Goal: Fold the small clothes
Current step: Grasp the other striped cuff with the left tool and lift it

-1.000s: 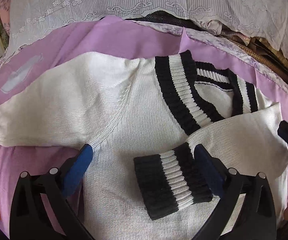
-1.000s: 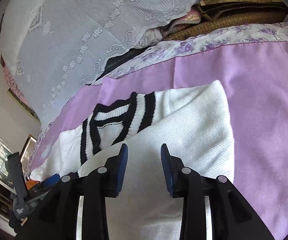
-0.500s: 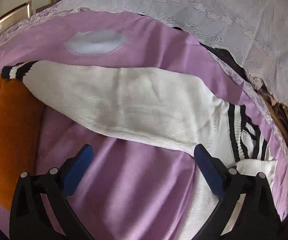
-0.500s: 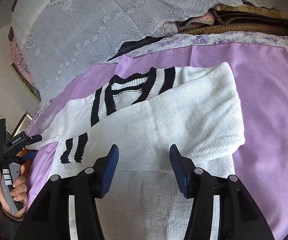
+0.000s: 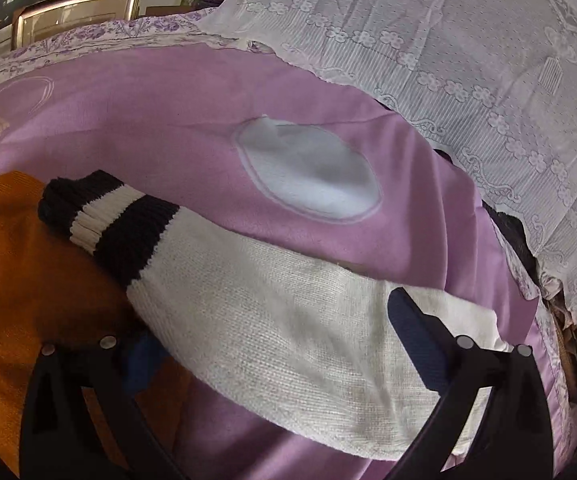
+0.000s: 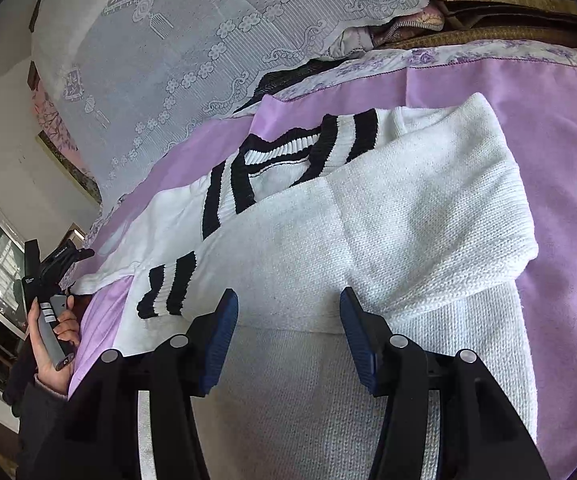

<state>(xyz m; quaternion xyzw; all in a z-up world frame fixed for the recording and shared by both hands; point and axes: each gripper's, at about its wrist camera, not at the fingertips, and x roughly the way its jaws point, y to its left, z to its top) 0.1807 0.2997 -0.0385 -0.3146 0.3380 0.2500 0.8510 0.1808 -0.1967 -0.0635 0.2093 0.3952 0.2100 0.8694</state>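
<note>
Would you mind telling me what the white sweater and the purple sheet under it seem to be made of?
White sweater: a chunky knit, likely wool or acrylic, matte; its stitch loops and ribbed black-striped cuff show. Purple sheet: smooth, fine woven fabric, perhaps cotton, with soft creases and little sheen.

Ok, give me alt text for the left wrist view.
A white sweater sleeve with a black-striped cuff lies across a purple sheet, passing between the open left gripper fingers. An orange cloth lies under the cuff.
</note>
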